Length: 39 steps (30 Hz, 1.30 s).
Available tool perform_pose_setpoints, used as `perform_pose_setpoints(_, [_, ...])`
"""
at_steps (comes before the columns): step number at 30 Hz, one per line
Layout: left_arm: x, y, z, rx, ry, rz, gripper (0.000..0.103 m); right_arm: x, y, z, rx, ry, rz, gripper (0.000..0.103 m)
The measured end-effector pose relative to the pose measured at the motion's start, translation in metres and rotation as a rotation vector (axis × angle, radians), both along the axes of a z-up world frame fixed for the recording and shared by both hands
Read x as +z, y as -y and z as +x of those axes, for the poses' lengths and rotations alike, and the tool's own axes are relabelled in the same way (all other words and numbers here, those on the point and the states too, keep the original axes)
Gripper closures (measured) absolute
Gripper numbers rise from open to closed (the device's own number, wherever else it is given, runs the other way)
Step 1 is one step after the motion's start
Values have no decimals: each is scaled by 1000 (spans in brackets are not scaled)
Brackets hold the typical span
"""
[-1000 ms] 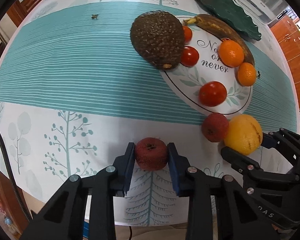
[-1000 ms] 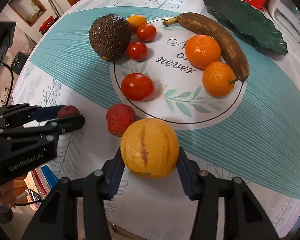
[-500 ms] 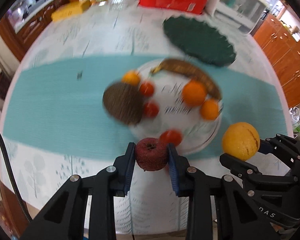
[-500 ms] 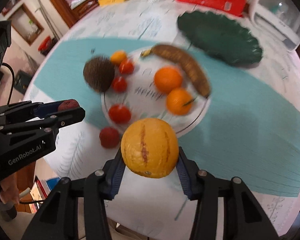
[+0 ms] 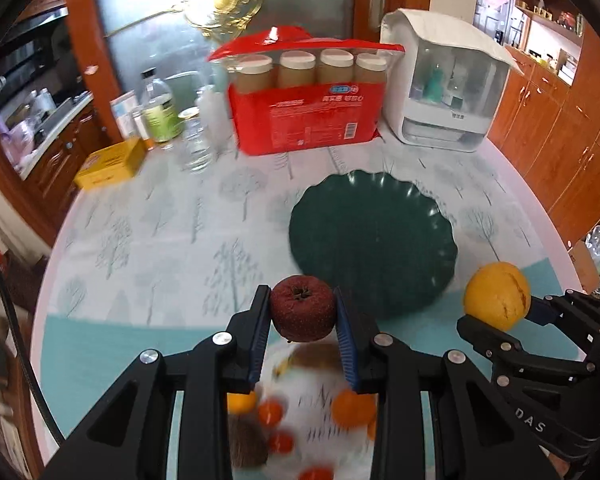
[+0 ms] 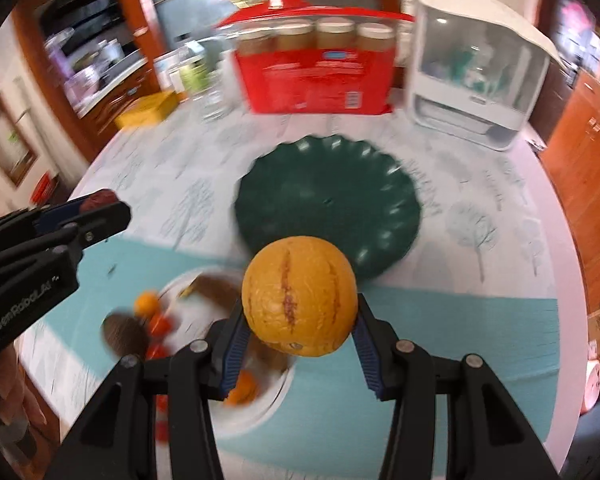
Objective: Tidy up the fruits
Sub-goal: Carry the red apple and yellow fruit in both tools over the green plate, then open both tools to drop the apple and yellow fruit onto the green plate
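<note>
The left gripper (image 5: 303, 326) is clamped on a small dark red fruit (image 5: 302, 308), held in the air above the white plate (image 5: 320, 396) of blurred oranges and tomatoes. Beyond it the dark green plate (image 5: 374, 240) lies empty on the tree-print tablecloth (image 5: 160, 240), with a red box (image 5: 304, 116) of jars behind. Further right, the right gripper (image 6: 300, 344) grips a round yellow-orange melon (image 6: 300, 296), also lifted clear of the table
</note>
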<state>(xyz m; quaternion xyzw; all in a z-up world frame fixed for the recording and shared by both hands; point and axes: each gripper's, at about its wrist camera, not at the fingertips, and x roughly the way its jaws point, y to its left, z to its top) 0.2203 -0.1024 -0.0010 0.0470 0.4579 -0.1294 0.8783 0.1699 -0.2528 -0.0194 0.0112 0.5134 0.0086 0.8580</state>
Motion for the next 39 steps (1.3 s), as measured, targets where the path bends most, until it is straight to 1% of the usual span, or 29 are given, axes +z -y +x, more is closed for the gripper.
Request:
perform_pose_setpoints(4, [-26, 19, 51, -35, -59, -35, 73, -26, 21, 43, -85, -19, -30, 54])
perform_pose_setpoints(5, [-36, 24, 60, -44, -73, -36, 73, -33, 24, 50, -98, -27, -31, 54])
perform_pose_setpoints(7, [-59, 35, 79, -55, -116, -14, 73, -51, 33, 65, -133, -48, -25, 54])
perform_pose_setpoints(10, [-95, 47, 99, -68, -194, 12, 73, -73, 40, 80, -162, -79, -11, 54])
perform_pose_setpoints(14, [-138, 56, 118, -64, -273, 60, 73, -93, 38, 96, -157, -108, -34, 54])
perform_pose_setpoints(16, [-148, 58, 121, -70, -281, 39, 73, -100, 36, 101, -155, -124, -40, 54])
perform_pose_setpoints(18, [-151, 65, 122, -82, -269, 58, 73, -106, 35, 106, -154, -136, -46, 54])
perform_pose_setpoints(21, [-154, 75, 119, -117, -256, 94, 66, -113, 34, 109, -157, -163, -59, 52])
perform_pose_setpoints(22, [-154, 76, 118, -126, -252, 100, 63, -115, 35, 109, -165, -173, -64, 52])
perform_pose_setpoints(23, [-153, 75, 118, -128, -253, 97, 61, -114, 38, 108, -169, -165, -55, 52])
perform_pose_setpoints(25, [-152, 72, 120, -123, -254, 82, 48, -112, 41, 107, -179, -160, -37, 52])
perform_pose_setpoints(26, [-150, 70, 120, -116, -256, 66, 45, -112, 44, 108, -184, -158, -26, 52])
perform_pose_setpoints(28, [-146, 65, 121, -105, -269, 29, 34, -109, 49, 107, -193, -154, -14, 52])
perform_pose_setpoints(30, [-142, 61, 121, -91, -280, -6, 27, -106, 51, 106, -197, -146, -15, 51])
perform_pose_setpoints(33, [-132, 55, 117, -84, -258, -63, 27, -97, 53, 103, -196, -127, -12, 49])
perform_pose_setpoints(36, [-118, 54, 111, -100, -203, -50, 27, -90, 53, 101, -190, -111, -6, 49])
perform_pose_setpoints(39, [-107, 51, 110, -106, -202, -50, 27, -78, 53, 97, -189, -93, 5, 49])
